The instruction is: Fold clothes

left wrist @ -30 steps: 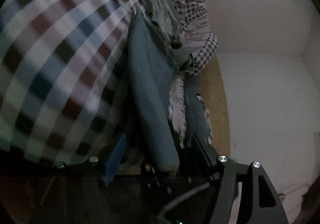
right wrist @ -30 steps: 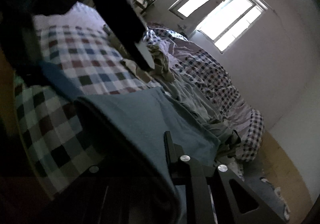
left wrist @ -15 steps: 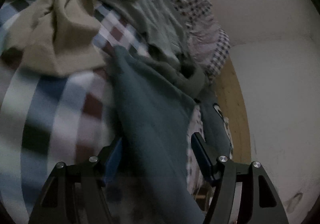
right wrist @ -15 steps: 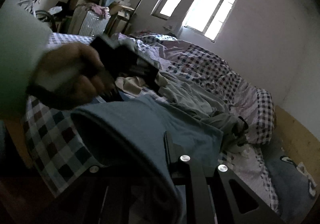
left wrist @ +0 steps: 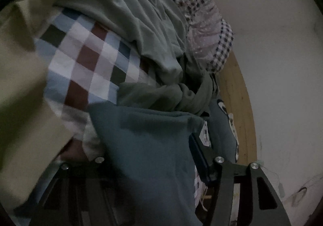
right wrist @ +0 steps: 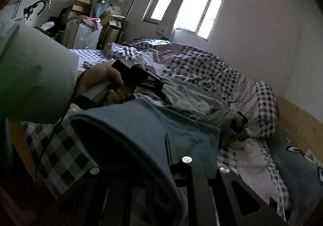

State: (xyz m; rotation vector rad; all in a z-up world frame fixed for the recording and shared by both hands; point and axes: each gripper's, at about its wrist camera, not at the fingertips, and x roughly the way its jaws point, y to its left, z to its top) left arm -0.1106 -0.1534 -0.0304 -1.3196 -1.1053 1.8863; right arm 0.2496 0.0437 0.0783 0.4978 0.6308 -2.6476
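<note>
A blue-grey garment (left wrist: 145, 145) lies on the checked bedsheet (left wrist: 84, 58) and drapes over both grippers. In the left wrist view it covers the gap of my left gripper (left wrist: 147, 157); the jaws stand wide apart, the right blue pad (left wrist: 198, 155) clear of the cloth, the left finger hidden under it. In the right wrist view my right gripper (right wrist: 159, 145) is shut on a raised fold of the same garment (right wrist: 141, 125). The person's left hand with the left gripper (right wrist: 147, 82) shows beyond the garment.
A khaki garment (left wrist: 22, 84) lies at left, a grey-green one (left wrist: 149, 30) behind, a crumpled checked duvet (right wrist: 201, 68) further back. A wooden bed edge (left wrist: 238, 105) and white wall lie at right. Boxes and a rack (right wrist: 86, 14) stand by the window.
My left gripper has let go of the garment and opened, moving forward over it towards the khaki and green clothes. My right gripper keeps its hold on the fold.
</note>
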